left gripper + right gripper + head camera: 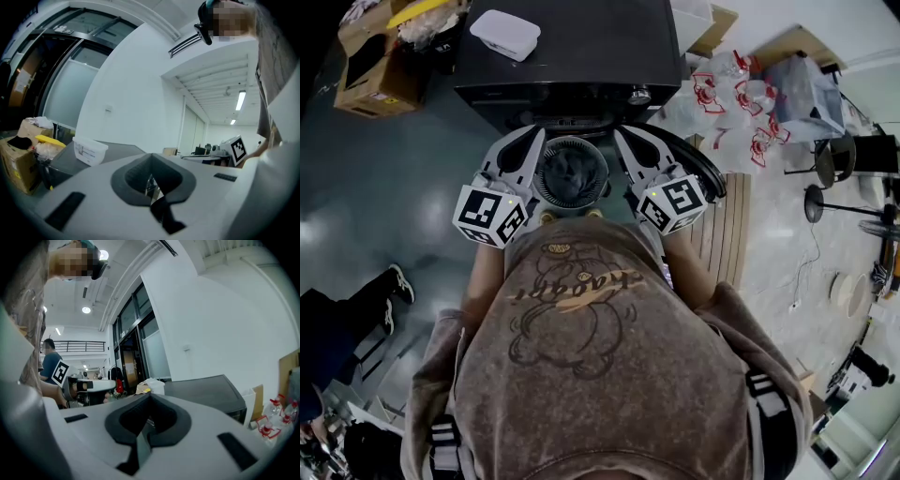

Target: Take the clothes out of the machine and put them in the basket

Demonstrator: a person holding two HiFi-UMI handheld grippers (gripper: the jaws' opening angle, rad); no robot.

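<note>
Grey floor (384, 187) surrounded the machine (572, 47); clothes (570, 173) lay inside, left gripper (528, 141) and right gripper (630, 141) flanking them, both with jaws pressed together, empty.

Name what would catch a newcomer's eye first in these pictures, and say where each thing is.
The black washing machine fills the top of the head view, grey clothes showing in its round opening. The left tool and right tool flank that opening, above the person's printed sweatshirt.

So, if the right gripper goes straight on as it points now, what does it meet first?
Probably the front of the black machine, just right of its round opening, though depth is unclear.
</note>
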